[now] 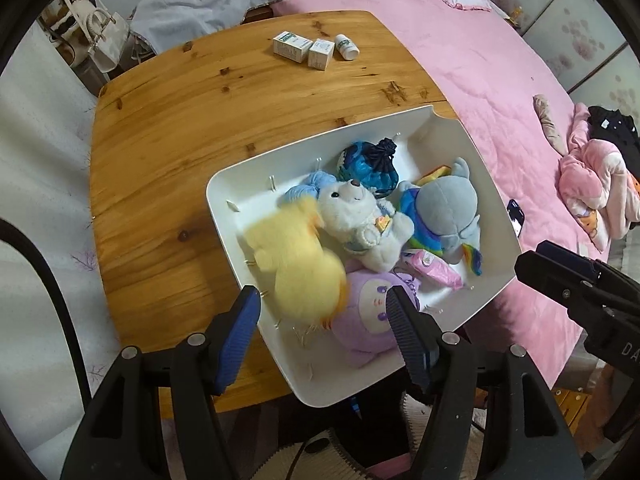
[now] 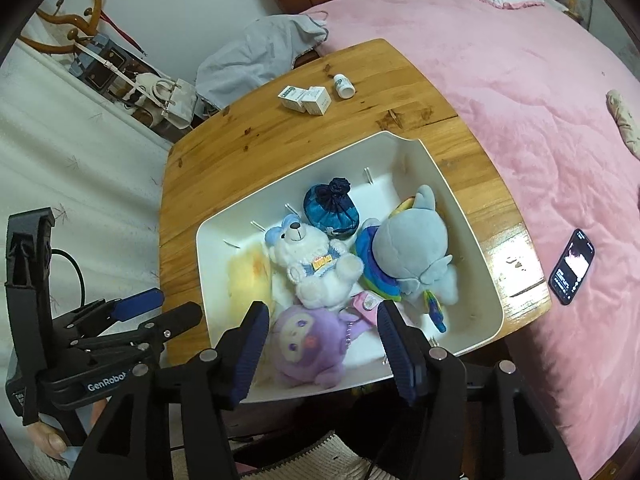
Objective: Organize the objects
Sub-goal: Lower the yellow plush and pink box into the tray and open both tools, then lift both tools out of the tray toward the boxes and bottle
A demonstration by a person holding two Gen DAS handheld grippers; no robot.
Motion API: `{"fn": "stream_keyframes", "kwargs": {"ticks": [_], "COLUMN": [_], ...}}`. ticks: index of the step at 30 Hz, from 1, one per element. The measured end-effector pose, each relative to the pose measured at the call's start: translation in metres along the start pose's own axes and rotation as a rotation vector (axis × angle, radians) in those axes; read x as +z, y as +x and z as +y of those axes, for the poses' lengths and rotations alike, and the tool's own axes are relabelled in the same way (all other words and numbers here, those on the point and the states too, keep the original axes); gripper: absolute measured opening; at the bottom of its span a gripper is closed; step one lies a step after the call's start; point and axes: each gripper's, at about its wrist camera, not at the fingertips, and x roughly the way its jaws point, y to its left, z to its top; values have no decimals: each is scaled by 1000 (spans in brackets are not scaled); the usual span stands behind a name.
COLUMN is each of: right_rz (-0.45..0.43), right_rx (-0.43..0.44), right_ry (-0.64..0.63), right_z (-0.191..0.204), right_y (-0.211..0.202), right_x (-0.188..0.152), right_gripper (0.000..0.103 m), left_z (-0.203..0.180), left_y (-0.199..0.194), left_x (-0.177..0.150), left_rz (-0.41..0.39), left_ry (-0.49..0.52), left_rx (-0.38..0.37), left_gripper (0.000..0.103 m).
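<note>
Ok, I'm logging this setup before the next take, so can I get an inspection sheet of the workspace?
Surface: wooden table beside a pink bed cover.
Job's things: white plastic bin holds a blurred yellow plush, white teddy bear, grey-blue plush, purple plush, dark blue drawstring pouch and small pink packet.
Clutter: two white medicine boxes, white pill bottle, black phone on the bed.
Grippers: left gripper and right gripper both open, empty, over the bin's near end.
Cables: black cable behind the left gripper.
Surroundings: handbags, grey cloth, folded clothes.
</note>
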Motion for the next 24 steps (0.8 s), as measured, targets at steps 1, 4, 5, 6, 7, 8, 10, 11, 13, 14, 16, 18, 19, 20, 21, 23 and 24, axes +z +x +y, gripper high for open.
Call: {"fn": "stream_keyframes", "kwargs": {"ticks": [1, 4, 5, 6, 7, 8, 10, 11, 13, 14, 16, 18, 19, 20, 21, 23, 24], "right_rz": [-1, -8, -9, -10, -12, -16, -21, -25, -35, -38, -44, -52, -56, -60, -64, -75, -80], "right_rx": [-2, -2, -3, -3, -3, -6, -7, -7, -8, -9, -9, -13, -15, -17, -17, -19, -23], "right_ry": [-3, -8, -9, -10, -11, -11, -16, -18, -22, -23, -23, -29, -32, -35, -37, -44, -48], "right_z": [1, 4, 6, 7, 7, 8, 11, 11, 13, 14, 16, 18, 19, 20, 21, 24, 25], "right_y": [0, -3, -3, -4, -4, -6, -8, -9, -12, -13, -15, -18, -20, -22, -23, -27, -28], "right_x": [0, -3, -3, -4, -5, -5, -6, -7, -7, -8, -9, -11, -12, -12, -13, -14, -14], "right_gripper": [57, 57, 57, 57, 57, 57, 57, 57, 57, 57, 57, 57, 57, 57, 57, 57, 57], "left_z": [0, -1, -2, -2, -2, -1, 0, 1, 2, 3, 3, 4, 4, 4, 5, 6, 7], "left_y": [-1, -3, -4, -6, -7, -9, -12, -13, -16, -18, -20, -20, -21, -21, -21, -22, -24], "left_x": [-1, -4, -4, -5, -5, -5, -5, -5, -6, -6, -7, -7, -8, -8, -9, -9, -9], "left_rz": [2, 0, -1, -4, -7, -10, -15, -19, -35, -41, -48, -44, -41, -37, -35, -35, -40], "left_ry": [1, 5, 7, 8, 7, 5, 0, -5, -16, -17, -14, -12, -12, -12, -13, -18, -21], "left_rx": [-9, -19, -19, -19, -21, -22, -28, -32, -34, -30, -35, -46, -51, -55, -58, -67, -76], "left_gripper": [69, 69, 69, 69, 69, 69, 69, 69, 69, 69, 69, 69, 69, 69, 69, 69, 69]}}
